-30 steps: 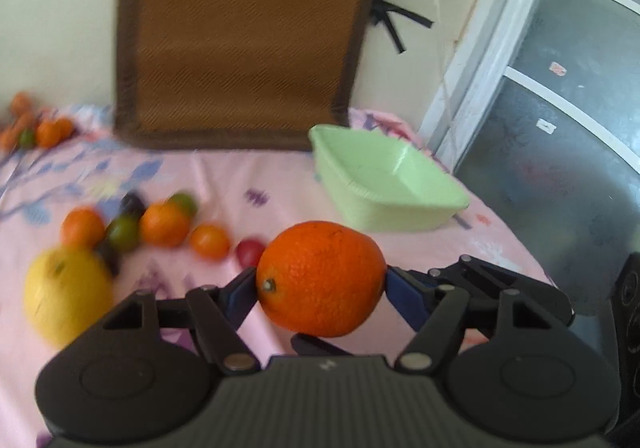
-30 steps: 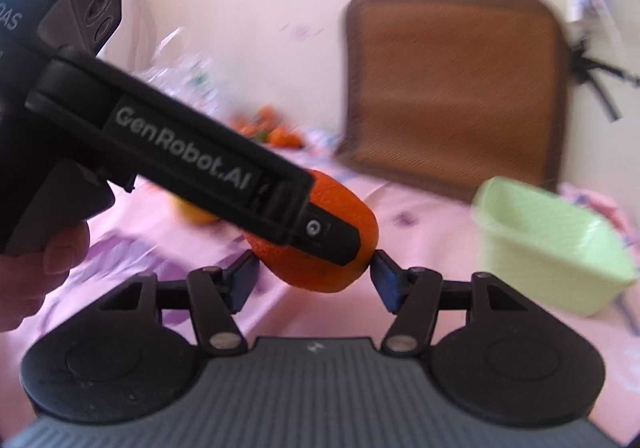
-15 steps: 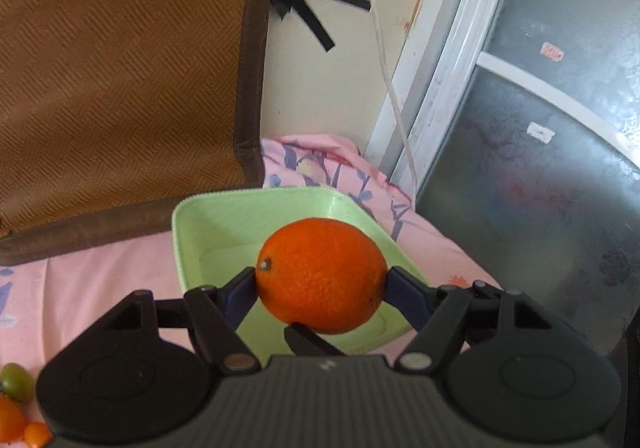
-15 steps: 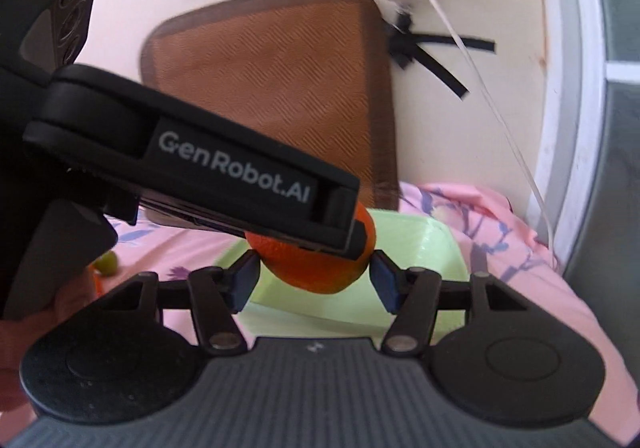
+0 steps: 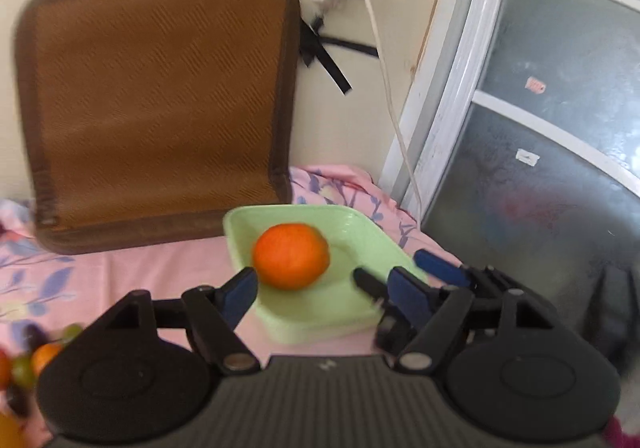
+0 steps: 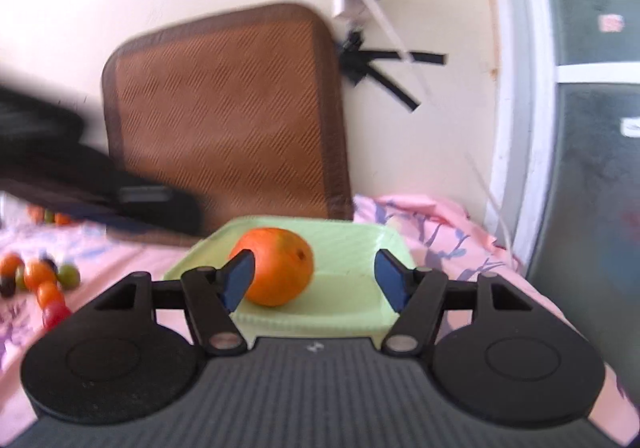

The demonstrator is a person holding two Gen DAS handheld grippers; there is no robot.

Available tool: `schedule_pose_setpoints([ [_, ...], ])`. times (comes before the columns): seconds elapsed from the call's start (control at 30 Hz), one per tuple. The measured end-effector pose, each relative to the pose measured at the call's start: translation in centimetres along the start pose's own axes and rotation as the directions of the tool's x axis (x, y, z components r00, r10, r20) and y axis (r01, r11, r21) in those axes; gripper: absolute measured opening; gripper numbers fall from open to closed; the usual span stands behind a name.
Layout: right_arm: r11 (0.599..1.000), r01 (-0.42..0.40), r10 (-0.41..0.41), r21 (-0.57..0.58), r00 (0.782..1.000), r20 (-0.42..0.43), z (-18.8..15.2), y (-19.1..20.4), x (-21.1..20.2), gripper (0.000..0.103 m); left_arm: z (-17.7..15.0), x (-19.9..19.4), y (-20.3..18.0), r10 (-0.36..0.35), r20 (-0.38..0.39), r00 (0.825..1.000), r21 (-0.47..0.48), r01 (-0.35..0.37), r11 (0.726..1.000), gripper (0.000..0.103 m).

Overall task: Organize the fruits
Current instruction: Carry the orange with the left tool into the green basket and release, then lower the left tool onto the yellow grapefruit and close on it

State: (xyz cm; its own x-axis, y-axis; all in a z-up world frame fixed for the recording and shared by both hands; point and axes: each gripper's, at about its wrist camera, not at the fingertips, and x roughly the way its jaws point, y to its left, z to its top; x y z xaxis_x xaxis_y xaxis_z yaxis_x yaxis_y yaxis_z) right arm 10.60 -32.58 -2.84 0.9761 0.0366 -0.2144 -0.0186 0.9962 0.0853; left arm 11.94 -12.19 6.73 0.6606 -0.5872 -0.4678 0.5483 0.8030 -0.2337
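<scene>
An orange lies in the pale green tray on the pink flowered cloth. My left gripper is just short of the tray, its jaws opening, and its blue pads do not touch the orange ahead of them. In the right wrist view the orange rests in the tray close behind the left pad of my right gripper. The right jaws are opening too, with a wide gap on the orange's right side. The left gripper's body crosses this view as a dark blur.
A brown woven mat leans on the wall behind the tray. Loose small fruits lie on the cloth to the left, also seen as small fruits. A white cable hangs by the frosted glass door on the right.
The left gripper let go of the orange, which now lies in the tray. Both pairs of jaws stand wider. The left gripper has drawn back and off to the left.
</scene>
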Motion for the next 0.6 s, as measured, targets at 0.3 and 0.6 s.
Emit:
schedule_pose_setpoints([
  [0.3, 0.954, -0.265, 0.271, 0.139, 0.962, -0.023, -0.7, 5.4, -4.2, 0.068, -6.9, -12.9, 8.9, 0.293, -0.004, 0.956, -0.104, -0.291, 0.951, 0.077],
  [0.6, 0.83, -0.554, 0.525, -0.067, 0.817, -0.238, -1.2, 17.8, -3.4, 0.067, -9.0, -16.4, 16.1, 0.338, -0.025, 0.941, -0.316, -0.328, 0.89, 0.077],
])
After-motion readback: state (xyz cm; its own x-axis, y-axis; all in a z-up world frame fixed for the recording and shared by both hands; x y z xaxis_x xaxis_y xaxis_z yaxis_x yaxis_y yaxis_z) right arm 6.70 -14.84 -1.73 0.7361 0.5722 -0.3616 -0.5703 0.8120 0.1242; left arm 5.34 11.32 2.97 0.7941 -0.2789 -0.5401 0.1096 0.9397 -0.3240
